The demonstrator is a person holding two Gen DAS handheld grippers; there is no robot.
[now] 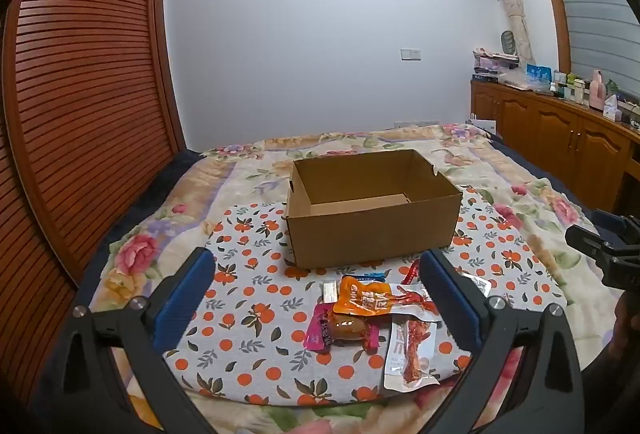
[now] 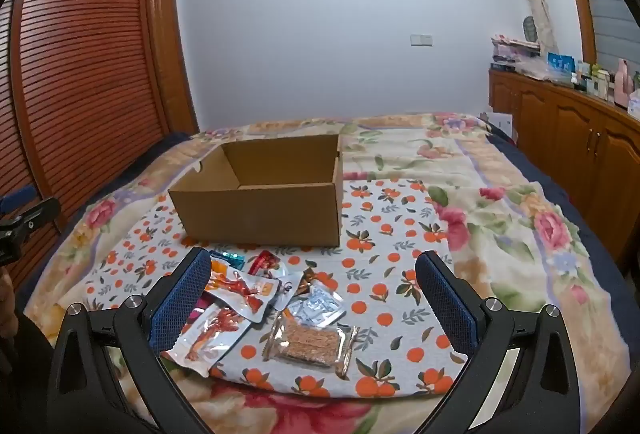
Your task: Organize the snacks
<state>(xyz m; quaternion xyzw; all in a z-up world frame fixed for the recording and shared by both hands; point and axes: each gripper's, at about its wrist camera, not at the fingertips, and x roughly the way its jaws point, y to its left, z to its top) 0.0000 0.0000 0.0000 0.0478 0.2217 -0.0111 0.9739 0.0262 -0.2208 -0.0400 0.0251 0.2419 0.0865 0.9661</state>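
An open brown cardboard box [image 1: 374,210] [image 2: 260,194] stands empty on an orange-print cloth [image 1: 248,298] [image 2: 400,258] spread over the bed. In front of it lies a heap of snack packets: an orange pouch [image 1: 366,300], a pink-wrapped brown snack [image 1: 344,328], a white packet with red strips [image 1: 412,354] [image 2: 208,334], a clear-wrapped cereal bar [image 2: 310,344] and a silver sachet [image 2: 316,308]. My left gripper [image 1: 318,286] hovers open above the heap. My right gripper [image 2: 314,284] is open too, over the packets. Neither holds anything.
The flowered bedspread [image 2: 520,218] covers the bed around the cloth. A slatted wooden wardrobe [image 1: 80,106] stands on the left. A wooden cabinet [image 2: 568,126] with bottles and boxes on top runs along the right. The other gripper's body [image 1: 604,246] shows at the right edge.
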